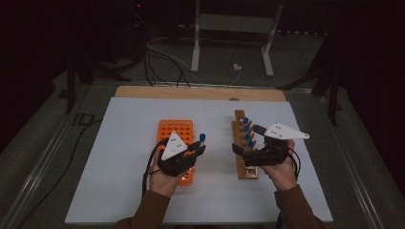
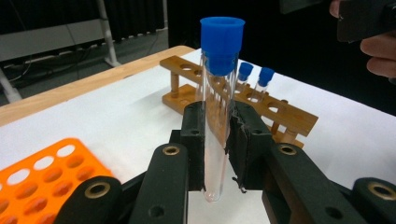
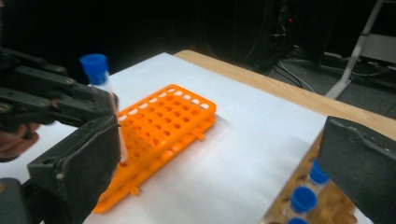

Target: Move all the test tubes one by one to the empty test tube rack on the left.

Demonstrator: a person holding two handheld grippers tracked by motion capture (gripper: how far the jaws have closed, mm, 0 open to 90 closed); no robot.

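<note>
Above orange rack point(image 1: 175, 131), tube point(image 2: 218, 93) upright, cap up

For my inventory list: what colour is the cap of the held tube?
Blue. The cap of the tube shows best in the left gripper view.

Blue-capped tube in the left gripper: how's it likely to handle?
The tube looks like clear, smooth glass or plastic: probably light, rigid, slippery, maybe breakable. The left gripper pinches it low, so its capped top may tilt. Laid down, it would likely roll.
</note>
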